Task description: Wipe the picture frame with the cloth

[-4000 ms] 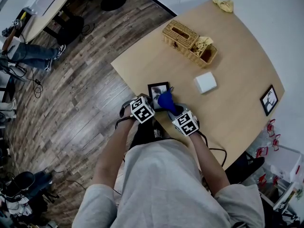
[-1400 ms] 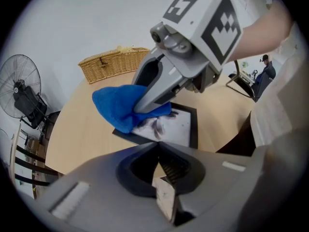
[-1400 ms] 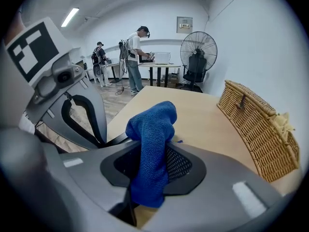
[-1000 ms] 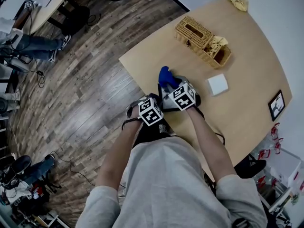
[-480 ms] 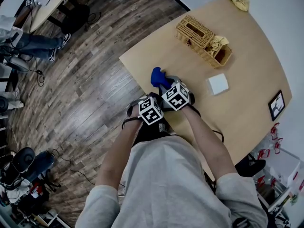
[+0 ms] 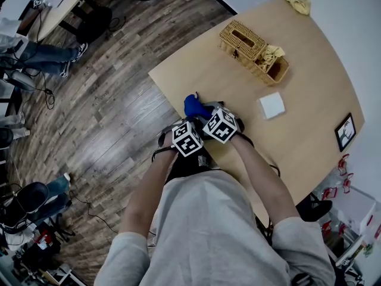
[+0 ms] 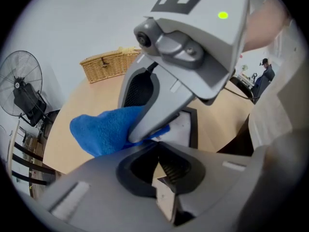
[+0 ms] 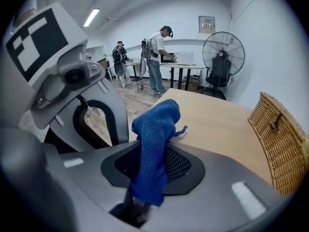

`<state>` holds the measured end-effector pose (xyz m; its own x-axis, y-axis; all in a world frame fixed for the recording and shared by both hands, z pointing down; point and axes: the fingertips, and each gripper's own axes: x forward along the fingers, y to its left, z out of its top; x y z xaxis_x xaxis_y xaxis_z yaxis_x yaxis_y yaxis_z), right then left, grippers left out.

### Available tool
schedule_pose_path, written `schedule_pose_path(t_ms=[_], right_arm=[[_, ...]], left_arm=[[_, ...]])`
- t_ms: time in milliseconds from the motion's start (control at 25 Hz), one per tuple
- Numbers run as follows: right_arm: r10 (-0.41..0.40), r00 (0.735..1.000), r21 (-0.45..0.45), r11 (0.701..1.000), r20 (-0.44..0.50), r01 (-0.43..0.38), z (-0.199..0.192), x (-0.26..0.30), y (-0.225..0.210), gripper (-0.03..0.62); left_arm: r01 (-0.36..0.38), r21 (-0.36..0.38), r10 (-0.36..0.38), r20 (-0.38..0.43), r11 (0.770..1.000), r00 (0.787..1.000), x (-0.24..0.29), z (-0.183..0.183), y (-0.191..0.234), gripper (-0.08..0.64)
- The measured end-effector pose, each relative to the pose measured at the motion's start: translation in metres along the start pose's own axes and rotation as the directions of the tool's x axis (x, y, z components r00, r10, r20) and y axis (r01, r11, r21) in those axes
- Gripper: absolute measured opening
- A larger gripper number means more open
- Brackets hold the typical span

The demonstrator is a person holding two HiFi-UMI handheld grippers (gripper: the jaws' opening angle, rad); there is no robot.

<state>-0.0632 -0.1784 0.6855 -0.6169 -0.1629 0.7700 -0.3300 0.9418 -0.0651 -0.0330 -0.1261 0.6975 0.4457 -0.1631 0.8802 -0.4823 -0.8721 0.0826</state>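
Wooden table (image 6: 309, 70), plank floor (image 6: 119, 88); right gripper (image 8: 147, 192) clamps blue cloth (image 8: 157, 124).

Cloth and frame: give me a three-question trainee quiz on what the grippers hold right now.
1. True or false: the right gripper holds the cloth.
2. The left gripper is shut on: A basket, B frame, C white box?
3. Fill in: the cloth's colour is ___.
Key: 1 true; 2 B; 3 blue.
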Motion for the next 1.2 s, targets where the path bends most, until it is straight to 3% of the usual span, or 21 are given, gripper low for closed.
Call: schedule_pose_path(t_ms=[360,920,1200], right_arm=[[0.052,0.998,0.055,0.997,-0.037,-0.05,-0.018,-0.01,0.017,0.109],[-0.033,0.994,0.167,0.985,-0.102,0.05,-0.04,-0.027,0.048,0.11],[-0.036,0.995,0.294,0.954,-0.093,0.062,-0.039,-0.032,0.059,0.109]], left_arm=[[-0.001,-0.02,0.001,0.019,1.0,1.0,-0.001,-0.001,0.001,0.053],[0.005,-0.004,-0.004,0.033,1.0,0.999,-0.003,-0.001,0.001,0.052],[0.005,-0.004,-0.005,0.05,1.0,0.999,-0.004,-0.001,0.0,0.053]])
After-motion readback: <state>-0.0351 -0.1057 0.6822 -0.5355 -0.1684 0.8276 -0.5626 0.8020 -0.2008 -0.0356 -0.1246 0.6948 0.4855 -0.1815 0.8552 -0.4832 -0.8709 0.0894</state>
